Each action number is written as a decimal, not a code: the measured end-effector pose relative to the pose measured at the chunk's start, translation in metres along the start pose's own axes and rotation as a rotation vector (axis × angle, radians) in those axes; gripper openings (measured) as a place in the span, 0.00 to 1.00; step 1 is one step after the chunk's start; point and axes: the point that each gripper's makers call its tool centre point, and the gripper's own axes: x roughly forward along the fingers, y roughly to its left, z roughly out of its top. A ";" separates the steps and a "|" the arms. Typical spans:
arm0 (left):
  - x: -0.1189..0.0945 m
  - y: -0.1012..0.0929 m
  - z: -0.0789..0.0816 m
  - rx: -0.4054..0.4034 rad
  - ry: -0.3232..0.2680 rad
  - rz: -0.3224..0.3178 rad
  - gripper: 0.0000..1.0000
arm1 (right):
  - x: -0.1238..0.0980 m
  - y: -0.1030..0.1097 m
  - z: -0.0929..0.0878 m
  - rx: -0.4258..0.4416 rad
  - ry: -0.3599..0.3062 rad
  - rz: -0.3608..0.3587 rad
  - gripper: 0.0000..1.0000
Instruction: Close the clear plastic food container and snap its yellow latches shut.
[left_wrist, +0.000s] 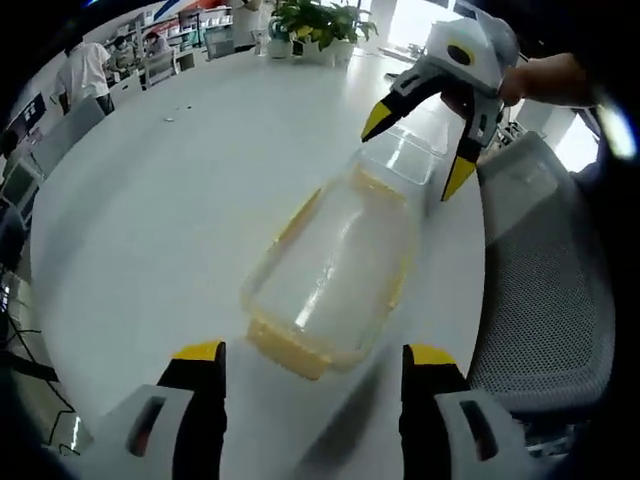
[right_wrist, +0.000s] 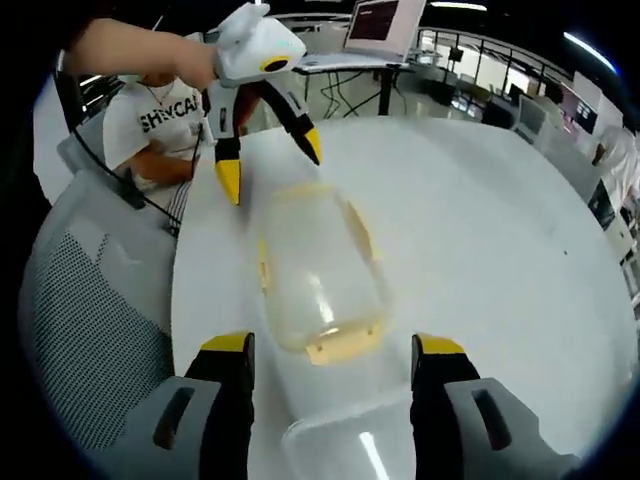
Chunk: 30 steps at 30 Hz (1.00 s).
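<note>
Here we are over the round white table (left_wrist: 170, 200), and the clear rectangular plastic food container with yellow latches (left_wrist: 335, 275) lies near the table's edge, right between the two tools. In the left gripper view, the left gripper (left_wrist: 312, 362) sits low with its yellow-tipped jaws spread wide on either side of the container's near end, gripping nothing. At the far end hangs the right gripper (left_wrist: 415, 145), jaws also parted and empty, poised just above what looks like a second clear plastic piece (left_wrist: 410, 155), whether lid or base I can't say. From the right gripper view, that clear piece (right_wrist: 350, 445) sits between the right gripper's own jaws, with the container (right_wrist: 320, 275) beyond it and a yellow latch (right_wrist: 343, 347) at its near short end. The left gripper (right_wrist: 268, 168) hovers over the far end. A grey mesh office chair (left_wrist: 545, 270) stands beside the table. Now, handling: this looks like thin, light, springy plastic, glossy and probably slick under hard jaws, so I'd expect it to skate across the smooth tabletop if pushed from one side only. Best bet is to steady one short end while pressing the latch at the other, bearing on the stiffer yellow rim rather than the flexible clear middle.
</note>
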 end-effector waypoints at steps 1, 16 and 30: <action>0.001 0.001 -0.001 0.007 0.005 0.000 0.67 | 0.001 0.000 0.001 -0.007 0.000 0.003 0.61; 0.006 0.006 -0.002 0.144 0.082 -0.041 0.63 | 0.014 -0.006 -0.009 -0.074 0.090 0.017 0.56; 0.018 0.008 -0.004 0.265 0.152 -0.052 0.59 | 0.023 -0.007 -0.016 -0.150 0.165 0.049 0.49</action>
